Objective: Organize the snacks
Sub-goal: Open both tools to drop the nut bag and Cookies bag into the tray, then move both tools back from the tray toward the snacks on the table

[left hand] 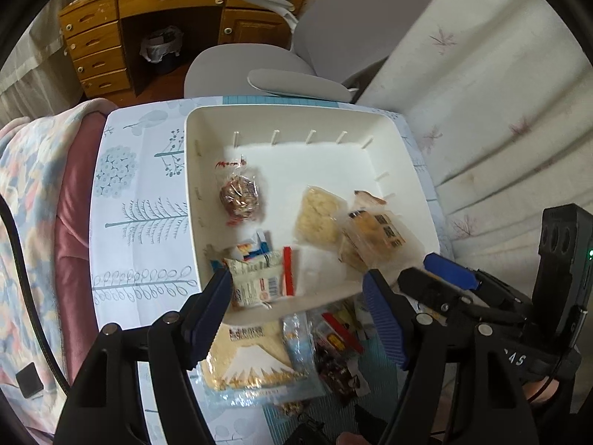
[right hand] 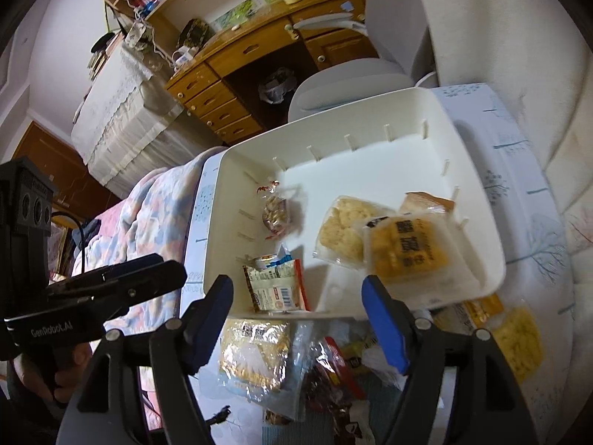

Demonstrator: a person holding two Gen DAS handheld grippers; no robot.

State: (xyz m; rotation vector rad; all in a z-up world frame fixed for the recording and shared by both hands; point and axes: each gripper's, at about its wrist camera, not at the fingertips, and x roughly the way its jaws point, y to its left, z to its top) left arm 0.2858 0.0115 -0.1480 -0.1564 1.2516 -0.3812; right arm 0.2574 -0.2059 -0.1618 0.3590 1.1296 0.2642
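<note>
A white bin (left hand: 378,122) (right hand: 481,193) holds several wrapped snacks: a brown round cake (left hand: 239,194) (right hand: 276,213), pale rice crackers (left hand: 318,215) (right hand: 341,228), an orange-yellow pack (left hand: 376,235) (right hand: 406,254) and a white barcode packet (left hand: 255,282) (right hand: 276,285). Loose snacks lie in front of the bin, among them a Mount Fuji pack (left hand: 255,367) (right hand: 255,356). My left gripper (left hand: 296,311) is open and empty above the bin's near rim. My right gripper (right hand: 298,319) is open and empty over the same rim; it also shows in the left wrist view (left hand: 441,282).
The bin stands on a table with a tree-print cloth (left hand: 141,193). A grey chair (left hand: 259,63) and a wooden desk (left hand: 178,7) stand behind. A patterned blanket (left hand: 33,193) lies left. A white sofa cover (left hand: 500,92) rises right. More yellow packs (right hand: 515,337) lie near right.
</note>
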